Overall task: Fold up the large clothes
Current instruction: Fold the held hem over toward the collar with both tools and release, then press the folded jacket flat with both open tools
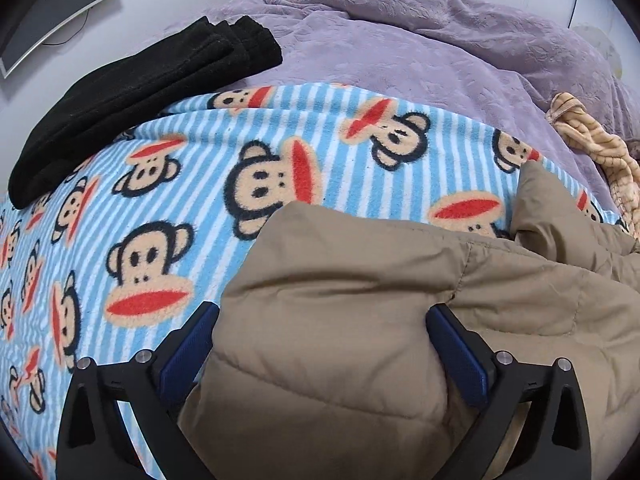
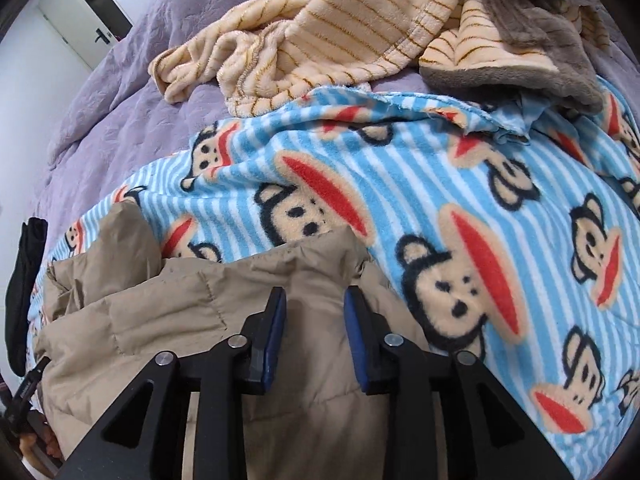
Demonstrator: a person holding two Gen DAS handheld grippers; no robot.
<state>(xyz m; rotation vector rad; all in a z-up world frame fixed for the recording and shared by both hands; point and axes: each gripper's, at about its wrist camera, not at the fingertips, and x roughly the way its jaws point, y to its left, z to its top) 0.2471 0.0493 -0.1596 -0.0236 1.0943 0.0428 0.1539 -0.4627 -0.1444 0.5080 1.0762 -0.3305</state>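
Tan quilted jacket [image 1: 340, 320] is seen bunched at six o'clock on the monkey blanket [image 1: 180, 184], partly folded. The left gripper [image 1: 322, 320] is spread around it; a fold is pinched by the right gripper [image 2: 315, 300]. Flattening is judged left.

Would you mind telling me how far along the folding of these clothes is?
Done, it seems: a black garment lies folded on the monkey blanket. In hand: the tan padded jacket, still rumpled; the left tongs stand open around a bulge of it, and the right tongs have closed in on a ridge of it. Left: the striped beige fleece lies heaped behind.
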